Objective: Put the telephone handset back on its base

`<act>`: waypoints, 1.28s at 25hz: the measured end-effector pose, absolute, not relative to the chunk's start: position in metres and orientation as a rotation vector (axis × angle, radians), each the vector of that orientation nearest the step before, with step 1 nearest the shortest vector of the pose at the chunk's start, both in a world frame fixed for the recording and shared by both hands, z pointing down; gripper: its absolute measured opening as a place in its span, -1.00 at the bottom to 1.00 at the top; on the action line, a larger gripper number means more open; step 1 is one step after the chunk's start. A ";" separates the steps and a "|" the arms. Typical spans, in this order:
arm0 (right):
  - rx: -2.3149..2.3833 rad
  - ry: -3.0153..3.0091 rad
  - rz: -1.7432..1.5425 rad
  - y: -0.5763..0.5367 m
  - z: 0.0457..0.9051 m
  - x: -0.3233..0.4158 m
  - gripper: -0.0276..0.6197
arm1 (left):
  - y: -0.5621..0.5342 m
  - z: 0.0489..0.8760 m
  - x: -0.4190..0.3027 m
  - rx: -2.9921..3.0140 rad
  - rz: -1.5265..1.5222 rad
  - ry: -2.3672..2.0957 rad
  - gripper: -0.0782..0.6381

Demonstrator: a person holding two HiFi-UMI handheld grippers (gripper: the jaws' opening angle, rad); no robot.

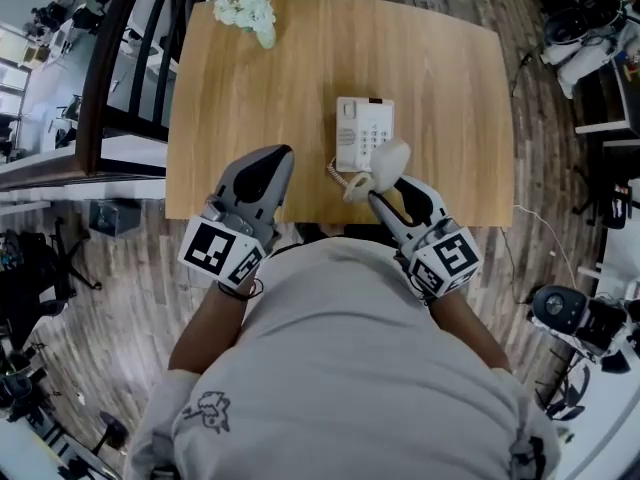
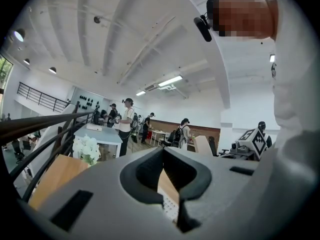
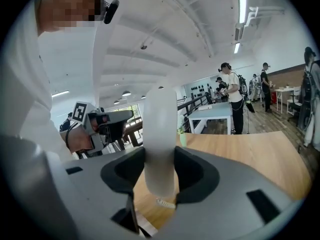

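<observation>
A white telephone base (image 1: 364, 131) lies on the wooden table (image 1: 260, 98), right of centre and close to the near edge. My right gripper (image 1: 385, 190) is shut on the white handset (image 1: 388, 160), which sits just off the base's near right corner. Its coiled cord (image 1: 345, 178) hangs down to the base. In the right gripper view the handset (image 3: 160, 134) stands upright between the dark pads (image 3: 192, 171). My left gripper (image 1: 280, 158) hovers over the table's near edge, left of the base, shut and holding nothing; its tips (image 2: 162, 156) meet.
White flowers (image 1: 246, 10) stand at the far left of the table. A dark railing (image 1: 110, 68) runs along the left side. Equipment stands on the floor to the right (image 1: 575, 313). People stand by other tables in the room behind (image 2: 125, 121).
</observation>
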State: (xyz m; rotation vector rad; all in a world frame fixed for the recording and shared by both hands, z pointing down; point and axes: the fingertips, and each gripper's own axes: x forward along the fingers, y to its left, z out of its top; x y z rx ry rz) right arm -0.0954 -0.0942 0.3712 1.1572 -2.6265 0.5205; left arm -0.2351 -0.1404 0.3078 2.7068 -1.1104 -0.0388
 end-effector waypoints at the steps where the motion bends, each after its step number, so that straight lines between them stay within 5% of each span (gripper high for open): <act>1: 1.166 -2.607 0.538 -0.094 0.377 -0.095 -0.30 | -0.141 0.311 -0.235 2.705 -0.035 -1.094 -0.76; 32: 1.158 -2.305 0.973 -0.195 0.549 -0.083 -0.30 | -0.205 0.423 -0.221 2.530 0.181 -1.005 -0.76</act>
